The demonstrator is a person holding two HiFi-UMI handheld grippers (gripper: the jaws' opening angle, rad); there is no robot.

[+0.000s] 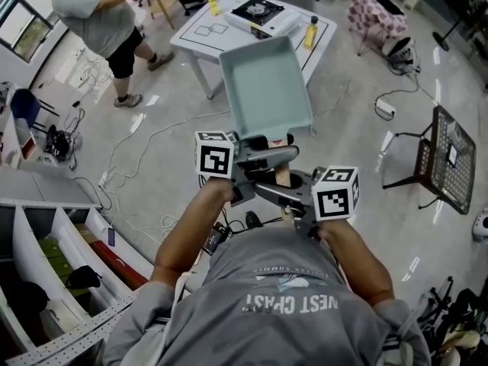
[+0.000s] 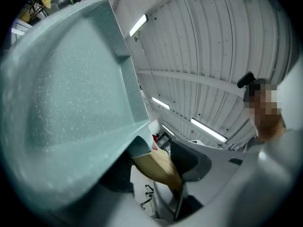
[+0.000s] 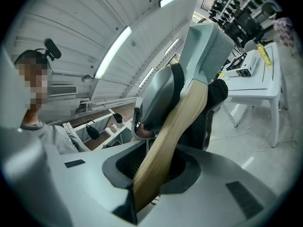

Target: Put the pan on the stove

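White table (image 1: 200,40) with the portable stove (image 1: 258,11) sits well ahead of you. The square teal pan (image 1: 265,90) is up over the floor, tilted, not on the stove. Both your claws clamp its wooden handle (image 1: 283,175): left gripper (image 1: 265,146) wide at the socket end, right gripper (image 1: 288,183) narrower, further back. Your shirt print looks like "WEST COAST", upside down.

My pan (image 1: 263,90) is pale teal, square and deep-walled, with a light wooden handle (image 1: 282,175). It is up in the air, tilted so its empty inside faces me. It is well apart from the stove (image 1: 258,11), a black-topped unit toward the white worktop's (image 1: 200,36) far edge.
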